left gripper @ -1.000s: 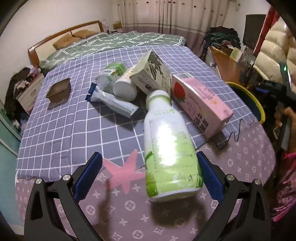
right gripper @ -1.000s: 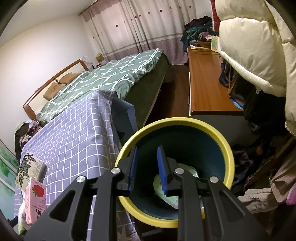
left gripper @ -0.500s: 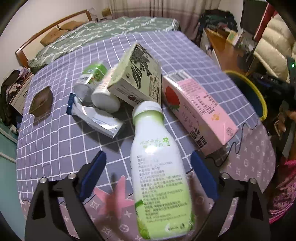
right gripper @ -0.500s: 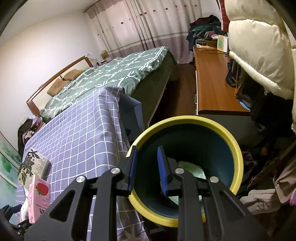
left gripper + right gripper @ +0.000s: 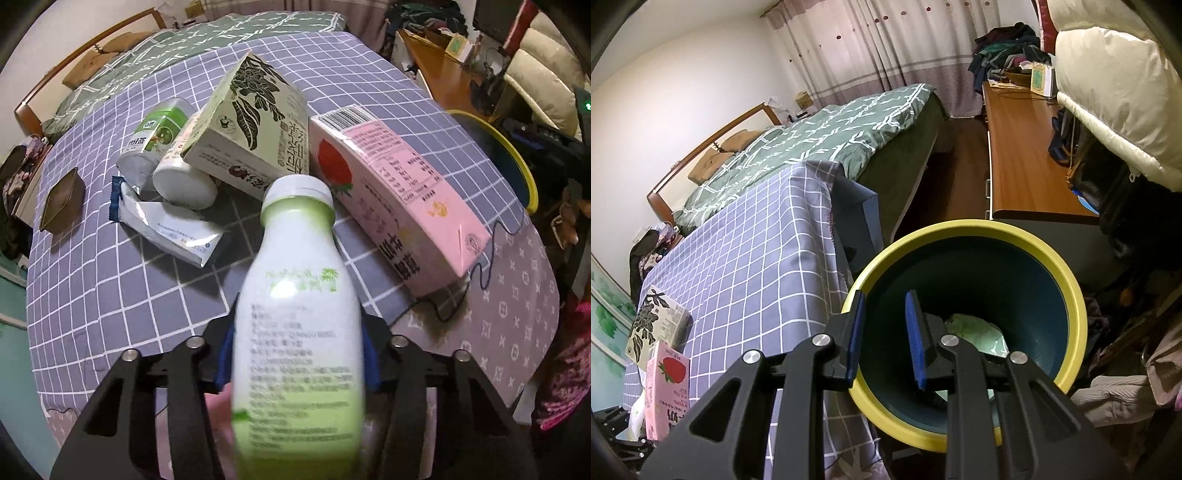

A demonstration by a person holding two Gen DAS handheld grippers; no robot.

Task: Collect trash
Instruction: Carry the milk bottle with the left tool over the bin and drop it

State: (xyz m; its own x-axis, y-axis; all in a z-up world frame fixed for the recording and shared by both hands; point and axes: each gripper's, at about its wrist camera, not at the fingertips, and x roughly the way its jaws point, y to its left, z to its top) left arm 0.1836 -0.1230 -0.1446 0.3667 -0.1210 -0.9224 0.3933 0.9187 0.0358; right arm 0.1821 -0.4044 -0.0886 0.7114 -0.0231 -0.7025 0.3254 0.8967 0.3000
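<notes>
My left gripper [image 5: 297, 354] is shut on a white and green plastic bottle [image 5: 299, 314], its blue pads pressed on both sides of the body, cap pointing away. Beyond it on the checked cloth lie a pink strawberry milk carton [image 5: 395, 199], a green leaf-print carton [image 5: 255, 136], a white jar [image 5: 184, 181], a green-label can [image 5: 155, 140] and a foil wrapper [image 5: 170, 229]. My right gripper [image 5: 884, 334] hovers over the yellow-rimmed trash bin [image 5: 1067, 280], jaws slightly apart and empty. Some trash [image 5: 975, 328] lies in the bin.
A brown tray [image 5: 61, 199] sits at the table's left. A black cable [image 5: 476, 277] runs by the pink carton. The bin [image 5: 517, 162] stands off the table's right edge. A bed [image 5: 820, 136], wooden desk [image 5: 1023, 155] and white jacket [image 5: 1115, 96] surround it.
My left gripper has moved forward and closed on the bottle, which lay loose between open jaws a second ago. My right gripper has shifted slightly over the bin.
</notes>
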